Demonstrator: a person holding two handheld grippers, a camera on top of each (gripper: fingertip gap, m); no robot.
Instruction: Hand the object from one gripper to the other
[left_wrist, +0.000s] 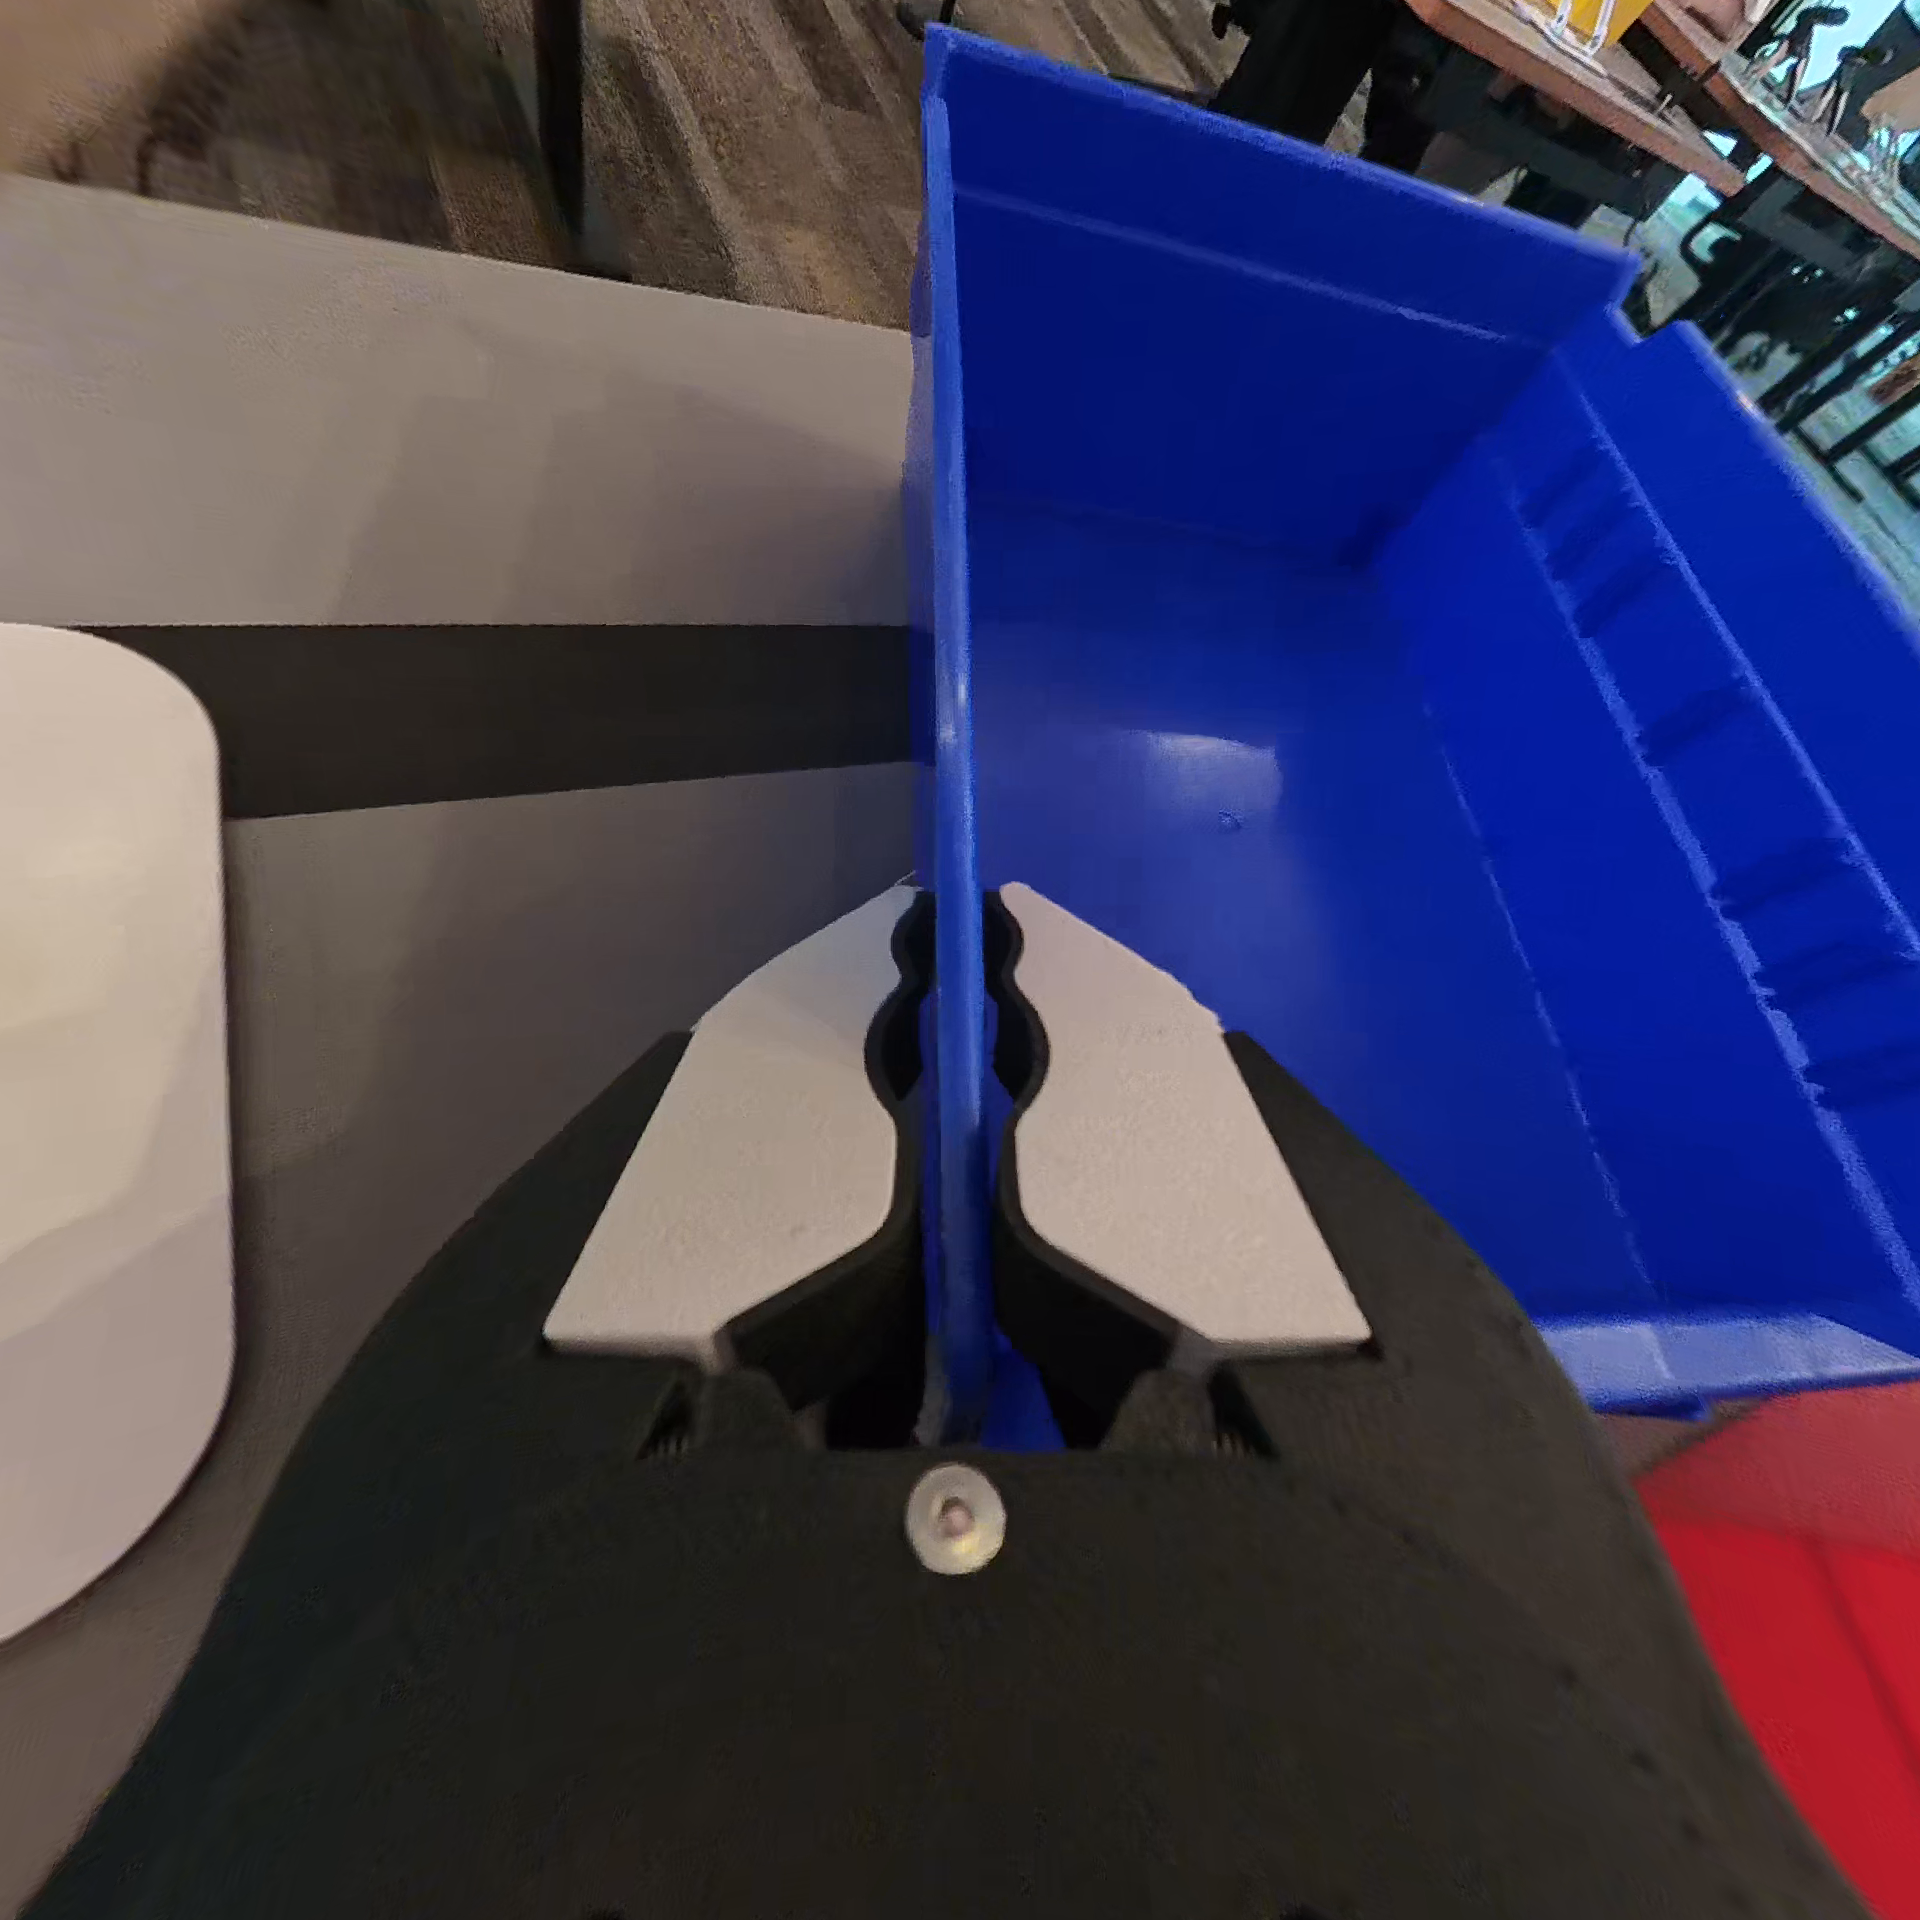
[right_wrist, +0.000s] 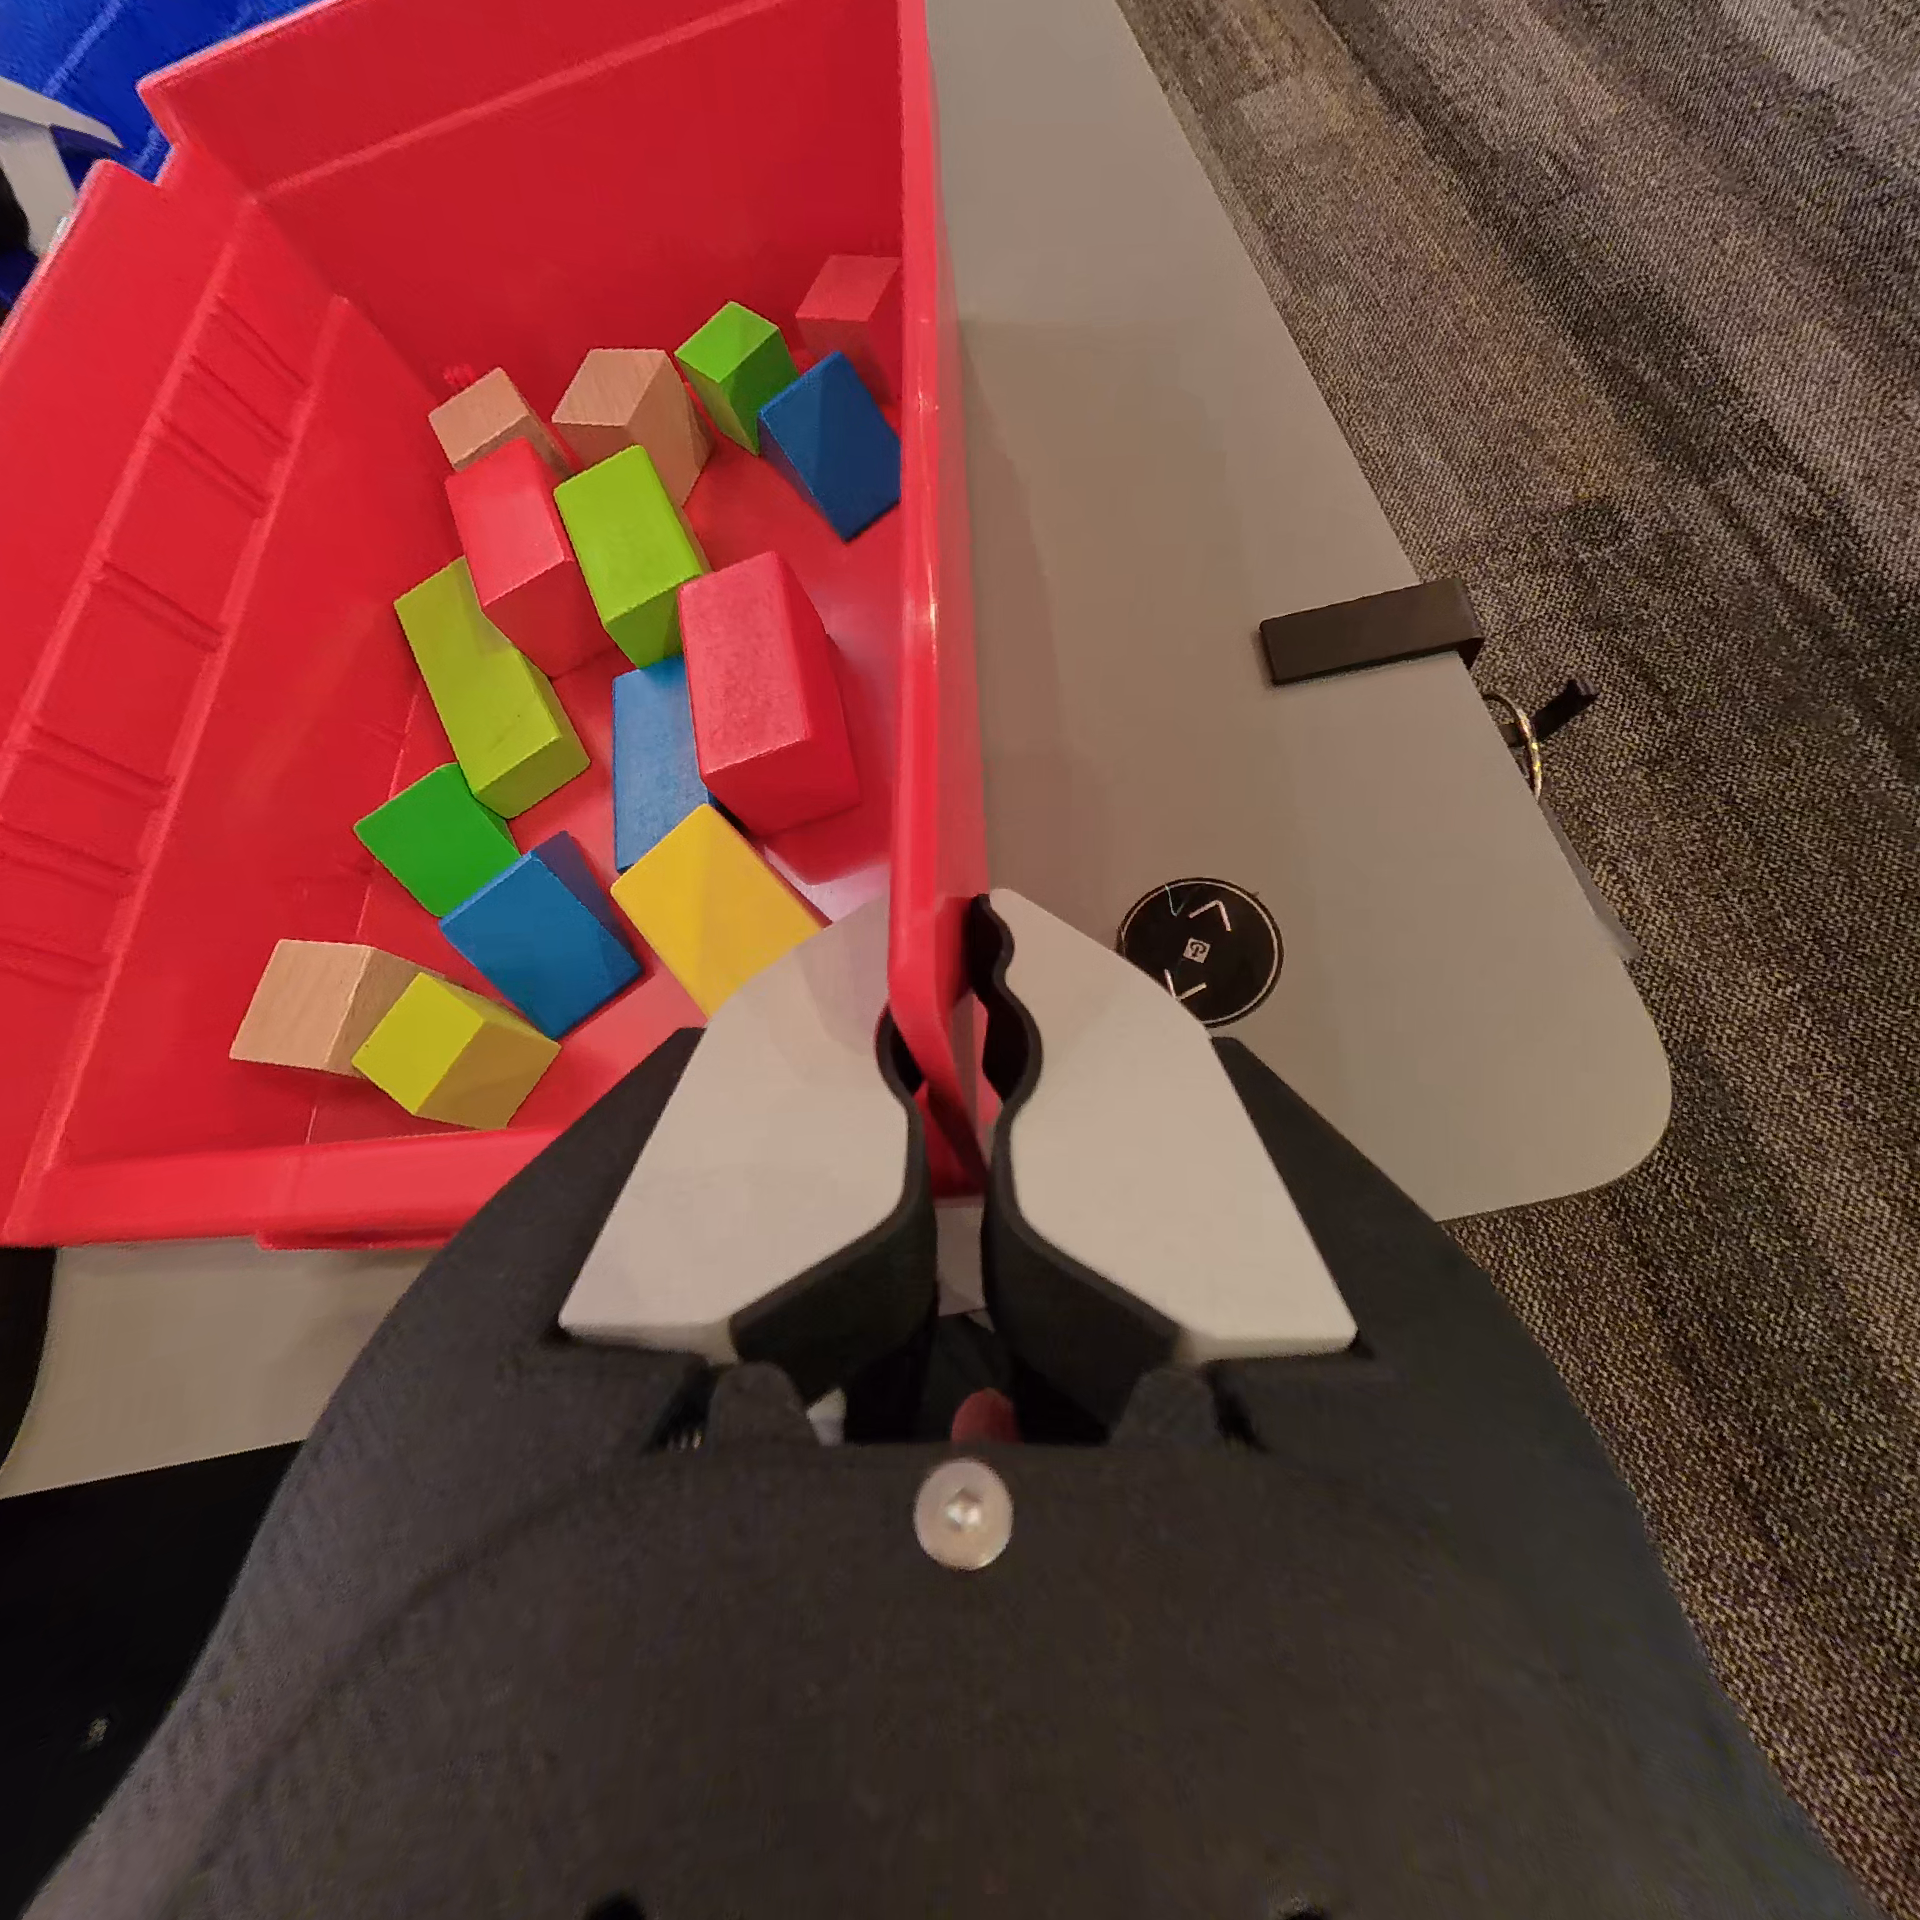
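In the left wrist view my left gripper (left_wrist: 958, 914) straddles the near side wall of an empty blue bin (left_wrist: 1299, 727). Its black pads (left_wrist: 899, 997) lie against the wall's rim on both sides. In the right wrist view my right gripper (right_wrist: 940, 925) is shut on the right side wall of a red bin (right_wrist: 925, 520), with one finger inside and one outside. Several coloured wooden blocks (right_wrist: 764, 696) lie loose on that bin's floor. A corner of the red bin also shows in the left wrist view (left_wrist: 1797, 1621), and a bit of the blue bin shows in the right wrist view (right_wrist: 73, 62).
Both bins are at a grey table (right_wrist: 1195, 623). A round black inset (right_wrist: 1200, 951) and a black flat piece (right_wrist: 1366, 629) lie near the table's right edge. A white rounded object (left_wrist: 94, 1091) stands left of the blue bin. Carpet floor lies beyond the table. Spacing between my two grippers at the tips: around 50 cm.
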